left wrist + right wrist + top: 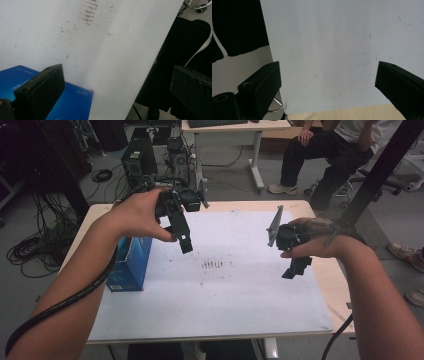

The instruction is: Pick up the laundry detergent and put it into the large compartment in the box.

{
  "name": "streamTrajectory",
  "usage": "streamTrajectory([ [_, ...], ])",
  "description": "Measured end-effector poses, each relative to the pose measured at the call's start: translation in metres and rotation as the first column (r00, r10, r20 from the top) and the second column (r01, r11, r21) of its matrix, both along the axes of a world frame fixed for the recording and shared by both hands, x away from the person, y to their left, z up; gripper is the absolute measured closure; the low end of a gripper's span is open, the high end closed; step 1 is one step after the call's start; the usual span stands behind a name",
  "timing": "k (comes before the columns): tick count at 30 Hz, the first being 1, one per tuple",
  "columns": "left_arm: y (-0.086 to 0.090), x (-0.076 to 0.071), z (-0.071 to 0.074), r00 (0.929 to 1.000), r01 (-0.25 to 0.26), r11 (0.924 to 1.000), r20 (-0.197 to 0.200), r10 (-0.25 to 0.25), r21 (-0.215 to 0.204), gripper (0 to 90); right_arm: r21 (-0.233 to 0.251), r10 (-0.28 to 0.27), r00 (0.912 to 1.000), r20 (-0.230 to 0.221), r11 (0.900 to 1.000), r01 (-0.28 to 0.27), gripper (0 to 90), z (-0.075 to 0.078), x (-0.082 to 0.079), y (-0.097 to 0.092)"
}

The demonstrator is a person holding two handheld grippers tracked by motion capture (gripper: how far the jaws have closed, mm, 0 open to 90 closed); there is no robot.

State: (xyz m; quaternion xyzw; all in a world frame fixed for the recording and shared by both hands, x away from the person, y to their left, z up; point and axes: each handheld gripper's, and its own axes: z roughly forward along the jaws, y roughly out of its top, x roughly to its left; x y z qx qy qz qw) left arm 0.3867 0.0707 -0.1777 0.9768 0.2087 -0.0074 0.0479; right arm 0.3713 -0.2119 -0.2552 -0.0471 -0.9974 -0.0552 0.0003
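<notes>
My left gripper point(185, 245) hangs above the white sheet point(215, 285) at the table's left-centre, held in the left hand. In the left gripper view its jaws stand wide apart with nothing between them, over the sheet point(100, 50) and the blue box point(72, 105). My right gripper point(295, 269) hovers over the sheet's right side, held in the right hand. The right gripper view shows its jaws wide apart and empty above the sheet point(324, 50). A blue box point(129, 265) stands at the table's left edge, partly under the left forearm.
Brown smudges point(212, 264) mark the sheet's middle. The wooden table point(330, 275) shows bare at the right edge. Beyond the far edge are computer towers point(139, 160), cables on the floor, a desk leg point(257, 165) and a seated person point(325, 155). A dark post point(380, 170) rises at right.
</notes>
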Motion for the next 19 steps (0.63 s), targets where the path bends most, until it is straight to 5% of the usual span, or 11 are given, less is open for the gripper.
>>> streamTrajectory([
  [19, 0.0027, 0.0028, -0.0080, 1.0000, -0.001, 1.0000, -0.008, 0.001, -0.008, 0.2, -0.001, 0.018, 0.9998, 0.003, 0.9998, -0.018, 6.4, -0.0005, 0.0032, 0.0073],
])
